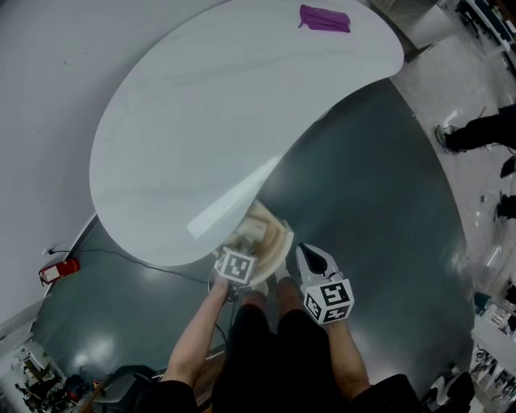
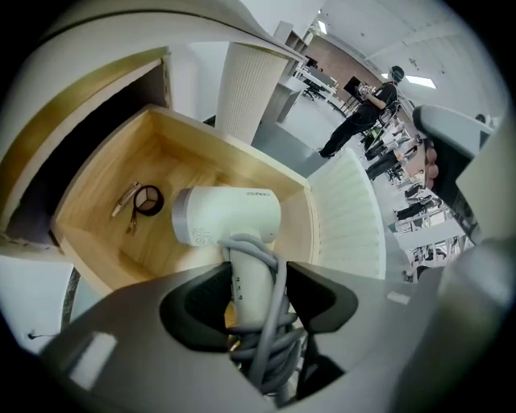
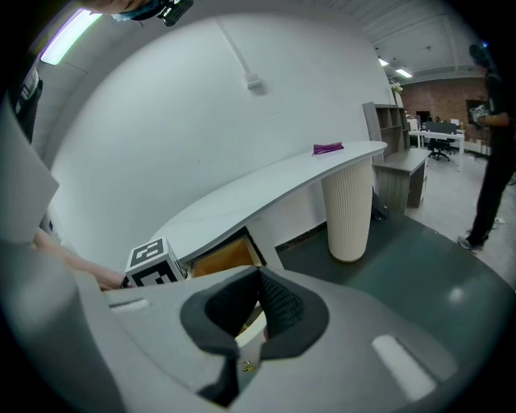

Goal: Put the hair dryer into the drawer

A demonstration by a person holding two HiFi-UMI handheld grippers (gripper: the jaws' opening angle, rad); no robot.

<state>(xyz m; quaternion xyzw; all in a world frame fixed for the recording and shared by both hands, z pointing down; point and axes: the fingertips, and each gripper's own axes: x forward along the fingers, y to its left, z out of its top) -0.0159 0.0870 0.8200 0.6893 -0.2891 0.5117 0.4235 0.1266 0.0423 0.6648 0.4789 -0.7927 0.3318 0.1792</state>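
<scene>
A white hair dryer (image 2: 230, 214) hangs head-down over the open wooden drawer (image 2: 97, 218), its grey cord wound round the handle. My left gripper (image 2: 256, 294) is shut on that handle and cord and points steeply down. In the head view the drawer (image 1: 270, 234) juts out from under the counter, with the left gripper (image 1: 235, 266) right above it. My right gripper (image 1: 310, 262) hovers beside the drawer with its jaws together and nothing between them. In its own view the right gripper (image 3: 260, 310) faces the drawer (image 3: 222, 258).
A black ring and small clips (image 2: 147, 199) lie in the drawer's far left corner. The white curved counter (image 1: 201, 121) carries a purple cloth (image 1: 324, 18). A ribbed column (image 3: 348, 202) supports its end. A person (image 1: 484, 133) stands at the right, and a red object (image 1: 60, 270) lies on the floor.
</scene>
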